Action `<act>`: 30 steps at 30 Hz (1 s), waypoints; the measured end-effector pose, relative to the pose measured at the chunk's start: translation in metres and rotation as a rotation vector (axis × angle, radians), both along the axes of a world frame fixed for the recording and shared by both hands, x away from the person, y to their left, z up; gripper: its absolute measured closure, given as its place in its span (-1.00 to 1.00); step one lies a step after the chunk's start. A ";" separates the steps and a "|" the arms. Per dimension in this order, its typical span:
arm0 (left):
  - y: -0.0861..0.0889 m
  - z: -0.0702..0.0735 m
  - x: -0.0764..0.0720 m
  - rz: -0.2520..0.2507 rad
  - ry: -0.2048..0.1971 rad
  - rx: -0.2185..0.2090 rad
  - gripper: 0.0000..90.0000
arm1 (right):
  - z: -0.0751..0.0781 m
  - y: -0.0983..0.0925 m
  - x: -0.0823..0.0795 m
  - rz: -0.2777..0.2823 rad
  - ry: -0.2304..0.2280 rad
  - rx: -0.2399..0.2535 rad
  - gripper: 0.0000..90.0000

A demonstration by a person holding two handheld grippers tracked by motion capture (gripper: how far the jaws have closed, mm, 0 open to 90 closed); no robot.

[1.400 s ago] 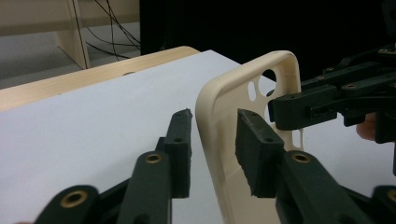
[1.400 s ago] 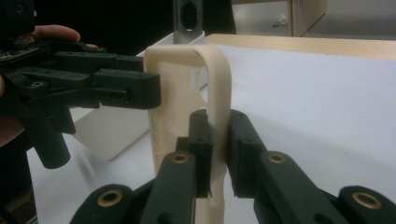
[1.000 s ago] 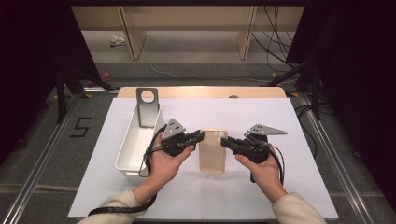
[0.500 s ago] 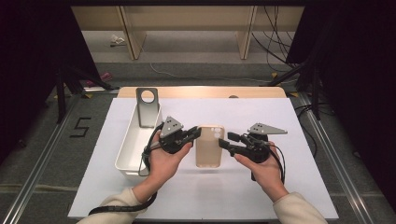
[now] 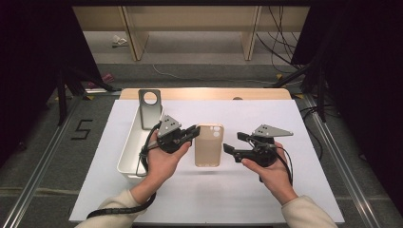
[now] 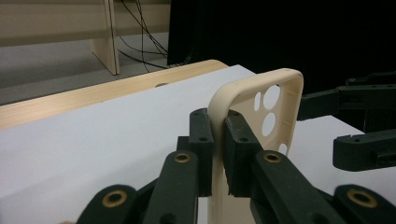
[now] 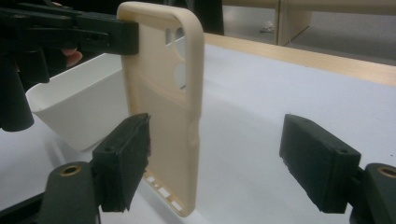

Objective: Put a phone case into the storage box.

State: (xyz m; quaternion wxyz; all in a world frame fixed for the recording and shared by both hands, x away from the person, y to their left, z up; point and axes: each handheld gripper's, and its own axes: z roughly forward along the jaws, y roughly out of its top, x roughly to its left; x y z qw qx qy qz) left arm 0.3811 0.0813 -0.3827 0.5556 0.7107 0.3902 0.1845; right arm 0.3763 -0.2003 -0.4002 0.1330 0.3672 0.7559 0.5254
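A single beige, soft-plastic phone case [image 5: 208, 145] with round camera cut-outs is held clear of the white table sheet [image 5: 294, 190], between the two grippers. Its long axis runs away from the person, cut-out end farthest, and its open inner side faces the right gripper's camera. The left gripper [image 5: 192, 134] is clamped on the case's left rim near the cut-out corner; in the left gripper view the two black pads pinch the rim from either side. The right gripper [image 5: 232, 142], just beside the case's right edge, stands with its jaws spread wide, one pad close against the case wall and the other well apart from it. The coming move appears to turn on this: the case's right edge lies directly ahead of the parted right jaws, so a short reach and a closing would take it. Counted: one case, two grippers, one white oblong tray [image 5: 127, 159] left of the left hand, and one grey metal bracket with a round hole [image 5: 150, 108] standing at the tray's far end.
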 end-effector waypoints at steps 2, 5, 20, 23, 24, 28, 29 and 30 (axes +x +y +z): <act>0.002 0.002 0.000 0.004 -0.003 -0.001 0.84 | 0.000 -0.001 0.000 -0.005 -0.004 -0.002 -0.44; 0.005 0.004 0.001 0.006 -0.007 -0.002 0.84 | 0.000 -0.003 0.000 -0.014 -0.007 -0.006 -0.44; 0.022 0.020 0.005 0.035 -0.015 -0.021 0.84 | -0.002 -0.009 -0.003 -0.026 -0.007 -0.021 -0.46; 0.026 0.023 0.006 0.040 -0.021 -0.020 0.84 | -0.002 -0.012 -0.004 -0.031 -0.007 -0.019 -0.48; 0.027 0.024 0.006 0.039 -0.026 -0.015 0.84 | -0.002 -0.013 -0.005 -0.031 -0.007 -0.019 -0.49; 0.030 0.027 0.007 0.046 -0.029 -0.017 0.84 | -0.002 -0.017 -0.006 -0.039 -0.003 -0.018 -0.49; 0.031 0.027 0.007 0.046 -0.030 -0.016 0.84 | -0.002 -0.018 -0.007 -0.041 -0.003 -0.017 -0.49; 0.033 0.028 0.008 0.047 -0.032 -0.016 0.84 | -0.002 -0.019 -0.007 -0.043 -0.005 -0.016 -0.49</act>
